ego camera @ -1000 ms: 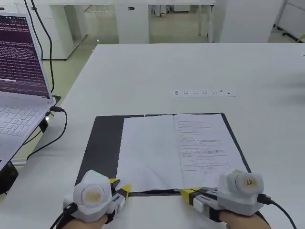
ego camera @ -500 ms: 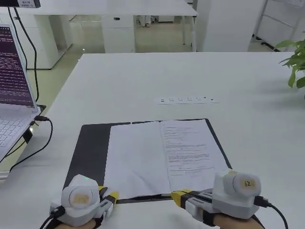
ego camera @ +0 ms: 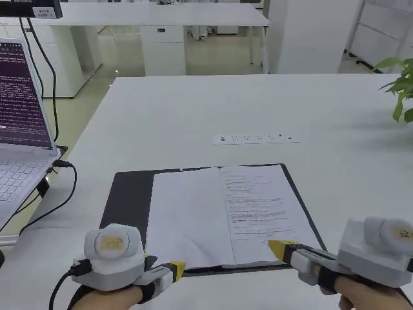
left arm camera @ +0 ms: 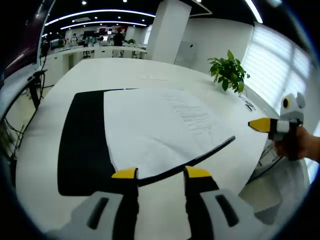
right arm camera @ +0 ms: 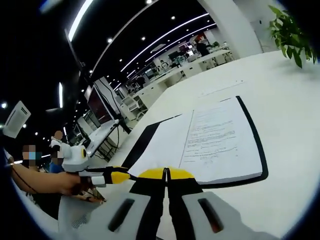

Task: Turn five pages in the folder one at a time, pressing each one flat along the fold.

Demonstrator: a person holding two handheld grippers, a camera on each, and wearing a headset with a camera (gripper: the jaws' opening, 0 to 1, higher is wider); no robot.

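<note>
Nearest, at the bottom of the head view: two white grippers with yellow tips, bodies partly cut off by the frame. The left gripper [ego camera: 171, 268] just short of the near edge of the folder [ego camera: 129, 194], below the blank left page [ego camera: 187, 216]. Jaws parted with a clear gap and gripping nothing, plainest in the left gripper view, with the folder's dark edge just beyond the two tips. The right gripper [ego camera: 282, 248] at the bottom edge of the printed right page [ego camera: 258, 203]; touching or hovering, impossible to tell. Jaws pressed together in the right gripper view, nothing between them.

Folder open and flat on the white table [ego camera: 193, 110], toward its near side. Print too small to read.

Farther off, a row of sockets [ego camera: 255, 138] set in the tabletop. At far left, an open laptop [ego camera: 19, 123] with a lit screen, cut off by the frame. At far right, green plant leaves [ego camera: 401, 90], likewise cut off.
</note>
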